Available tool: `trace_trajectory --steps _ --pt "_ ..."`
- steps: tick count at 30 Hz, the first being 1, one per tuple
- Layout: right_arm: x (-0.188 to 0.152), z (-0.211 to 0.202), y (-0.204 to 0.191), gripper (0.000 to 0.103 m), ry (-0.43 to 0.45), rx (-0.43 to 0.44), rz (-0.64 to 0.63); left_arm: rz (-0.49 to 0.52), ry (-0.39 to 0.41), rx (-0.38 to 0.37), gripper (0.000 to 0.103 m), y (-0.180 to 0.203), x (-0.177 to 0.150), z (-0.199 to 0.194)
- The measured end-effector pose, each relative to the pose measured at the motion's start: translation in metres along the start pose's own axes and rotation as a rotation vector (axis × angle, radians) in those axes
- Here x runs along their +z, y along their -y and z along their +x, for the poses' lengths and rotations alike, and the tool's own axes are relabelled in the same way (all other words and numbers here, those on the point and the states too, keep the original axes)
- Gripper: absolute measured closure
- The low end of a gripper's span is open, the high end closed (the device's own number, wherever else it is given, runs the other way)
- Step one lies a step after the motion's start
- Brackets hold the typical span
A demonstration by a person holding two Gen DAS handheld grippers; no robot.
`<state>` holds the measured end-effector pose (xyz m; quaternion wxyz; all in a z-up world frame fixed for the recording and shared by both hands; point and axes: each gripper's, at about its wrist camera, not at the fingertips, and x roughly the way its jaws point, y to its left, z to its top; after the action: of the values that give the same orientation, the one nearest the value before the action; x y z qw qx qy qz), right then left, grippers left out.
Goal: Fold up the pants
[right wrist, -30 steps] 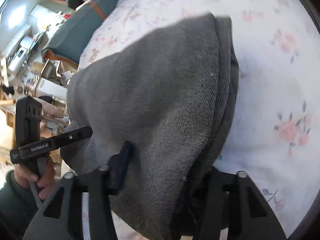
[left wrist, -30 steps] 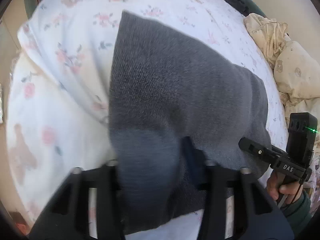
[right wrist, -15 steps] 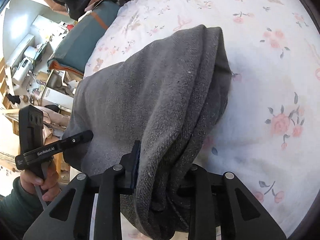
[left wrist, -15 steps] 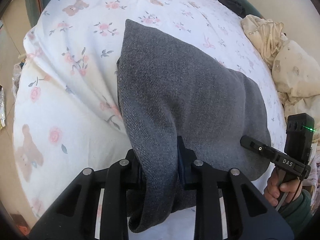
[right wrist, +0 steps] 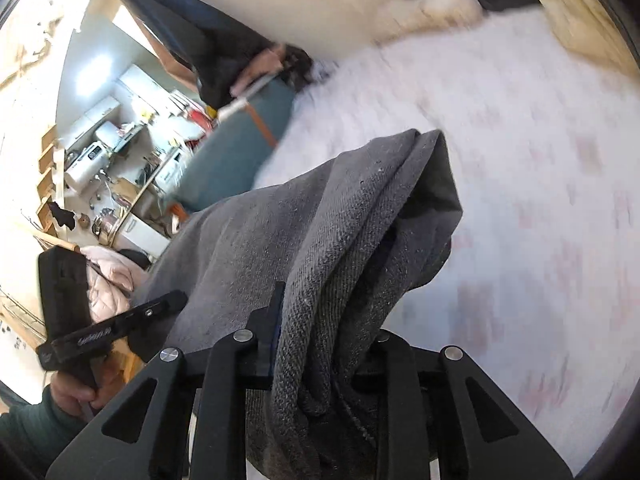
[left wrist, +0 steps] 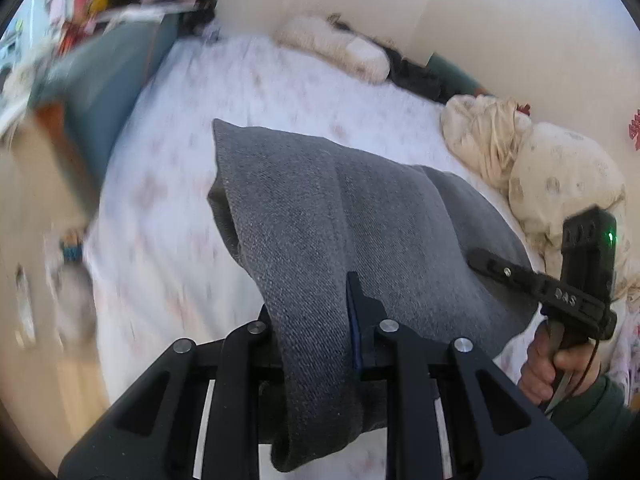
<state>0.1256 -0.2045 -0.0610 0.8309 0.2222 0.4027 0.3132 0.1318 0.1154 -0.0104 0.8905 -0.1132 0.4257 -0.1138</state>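
pants: grey knit. bed sheet: white, pale pink floral print. both hand-held grippers: black. sleeve: dark green.

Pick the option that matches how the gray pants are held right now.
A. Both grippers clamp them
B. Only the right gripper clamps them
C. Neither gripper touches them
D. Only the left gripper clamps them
A: the left gripper and the right gripper each pinch a bunched edge of the gray pants above the bed.

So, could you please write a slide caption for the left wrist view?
Left gripper clamped on grey pants, lifting one end above the floral bedsheet.
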Motion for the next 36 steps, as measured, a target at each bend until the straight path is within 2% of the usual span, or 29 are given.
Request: trace_trajectory --steps 4,8,11,14,17,18,19,20,21,22,23,24,26,29,32,36 --pt "0.088 0.040 0.003 0.079 0.013 -0.039 -0.082 -0.050 0.037 -0.010 0.086 -0.019 0.073 0.051" --pt "0.185 0.113 0.030 0.079 -0.011 -0.130 -0.182 -0.060 0.059 -0.007 0.086 -0.028 0.155 0.148" --pt "0.245 0.174 0.056 0.079 -0.018 -0.208 -0.249 -0.015 0.068 0.024 0.085 -0.034 0.196 0.216" --pt "0.270 0.224 0.085 0.079 -0.045 -0.270 -0.264 -0.019 0.024 0.061 0.085 -0.053 0.210 0.283" --pt "0.264 0.263 0.114 0.079 -0.090 -0.301 -0.247 0.031 -0.039 0.098 0.083 -0.064 0.204 0.328" --pt "0.258 0.275 0.126 0.079 -0.108 -0.307 -0.225 0.072 0.000 0.100 0.076 -0.064 0.196 0.332" --pt "0.253 0.280 0.138 0.078 -0.110 -0.307 -0.200 0.090 0.030 0.095 0.074 -0.064 0.191 0.332" --pt "0.245 0.279 0.151 0.072 -0.095 -0.291 -0.167 0.095 0.038 0.093 0.067 -0.066 0.186 0.331" --pt "0.239 0.273 0.163 0.063 -0.067 -0.277 -0.146 0.083 0.031 0.095 0.056 -0.069 0.184 0.330" --pt "0.237 0.268 0.170 0.043 -0.057 -0.294 -0.144 0.070 0.028 0.099 0.049 -0.073 0.184 0.329" --pt "0.235 0.263 0.179 0.037 -0.057 -0.322 -0.132 0.056 0.026 0.127 0.033 -0.077 0.183 0.324" --pt "0.236 0.256 0.186 0.037 -0.060 -0.317 -0.115 0.038 0.032 0.153 0.029 -0.082 0.182 0.318" --pt "0.237 0.239 0.184 0.037 -0.055 -0.360 -0.129 0.038 0.046 0.179 0.028 -0.081 0.182 0.303" --pt "0.237 0.211 0.166 0.036 -0.031 -0.482 -0.164 0.092 0.075 0.297 0.028 -0.070 0.167 0.277" --pt "0.225 0.177 0.144 0.036 -0.021 -0.450 -0.152 0.115 0.030 0.301 0.028 -0.056 0.145 0.257" --pt "0.194 0.134 0.100 0.032 0.019 -0.392 -0.162 0.132 0.067 0.294 0.027 -0.021 0.116 0.208"
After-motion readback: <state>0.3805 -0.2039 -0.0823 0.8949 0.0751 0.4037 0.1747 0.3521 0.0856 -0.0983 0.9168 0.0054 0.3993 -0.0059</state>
